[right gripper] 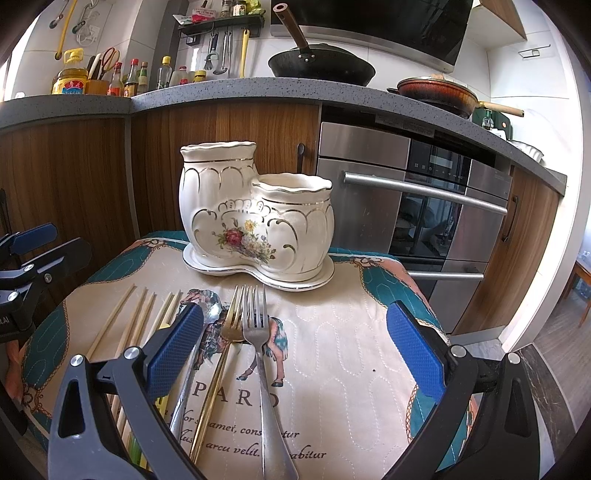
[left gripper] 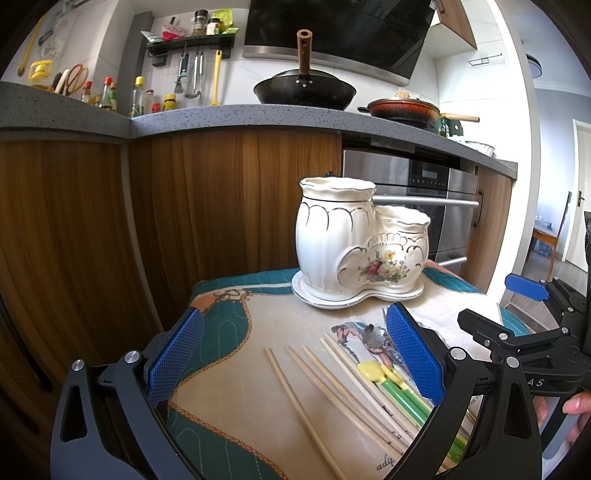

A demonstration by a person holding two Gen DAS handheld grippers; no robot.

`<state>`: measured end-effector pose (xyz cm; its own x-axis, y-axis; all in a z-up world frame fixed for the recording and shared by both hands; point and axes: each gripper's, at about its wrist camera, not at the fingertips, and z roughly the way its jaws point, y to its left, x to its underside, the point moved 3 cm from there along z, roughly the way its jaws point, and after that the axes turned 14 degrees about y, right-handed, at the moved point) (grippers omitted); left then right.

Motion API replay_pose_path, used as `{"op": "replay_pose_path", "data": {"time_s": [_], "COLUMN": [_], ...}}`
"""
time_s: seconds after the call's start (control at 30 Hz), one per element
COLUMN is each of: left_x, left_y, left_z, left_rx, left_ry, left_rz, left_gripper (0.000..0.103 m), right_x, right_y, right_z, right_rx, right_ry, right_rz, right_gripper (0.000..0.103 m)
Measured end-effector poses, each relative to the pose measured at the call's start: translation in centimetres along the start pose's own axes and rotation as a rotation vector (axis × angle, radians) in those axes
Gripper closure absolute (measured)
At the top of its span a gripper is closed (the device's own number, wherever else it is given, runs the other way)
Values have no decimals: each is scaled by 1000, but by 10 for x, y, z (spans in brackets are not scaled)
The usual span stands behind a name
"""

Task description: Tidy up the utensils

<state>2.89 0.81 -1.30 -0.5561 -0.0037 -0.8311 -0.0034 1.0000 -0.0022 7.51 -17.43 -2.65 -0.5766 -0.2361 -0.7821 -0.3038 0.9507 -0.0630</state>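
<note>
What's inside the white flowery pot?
Nothing sticks out of the white pot, neither the tall cup nor the short one. The short cup's inner wall looks bare near the rim; deeper down, both cups are hidden.

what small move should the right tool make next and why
Probably lower the right tool, now open and empty, over the silver metal fork lying flat on the quilted mat; the white ceramic two-cup holder behind it looks empty.

Home kitchen. Speckled grey bench [right gripper: 258, 92] over wood cabinets [right gripper: 229, 147], black wok [right gripper: 321, 66] and red pan [right gripper: 436, 94] under range hood [left gripper: 340, 33], built-in steel oven [right gripper: 413, 199], sauce bottles [right gripper: 129, 79], hanging utensils [left gripper: 195, 74] on tiled wall.
</note>
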Motion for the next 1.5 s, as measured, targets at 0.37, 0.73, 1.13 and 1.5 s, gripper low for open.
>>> {"op": "replay_pose_path", "data": {"time_s": [0.37, 0.73, 1.13, 1.5], "left_x": [1, -6, 4, 28], "left_y": [-1, 8, 10, 10], "left_z": [2, -6, 15, 43], "left_rx": [-1, -36, -77, -36], "left_ry": [5, 10, 276, 492], "left_rz": [0, -39, 61, 93], "left_gripper": [5, 5, 5, 24], "right_x": [-2, -10, -13, 0], "right_y": [-7, -25, -27, -19], "right_z": [0, -13, -7, 11], "right_rx": [2, -7, -100, -108], "right_ry": [11, 5, 116, 284], "right_rz": [34, 91, 26, -90], "right_gripper": [5, 5, 5, 12]}}
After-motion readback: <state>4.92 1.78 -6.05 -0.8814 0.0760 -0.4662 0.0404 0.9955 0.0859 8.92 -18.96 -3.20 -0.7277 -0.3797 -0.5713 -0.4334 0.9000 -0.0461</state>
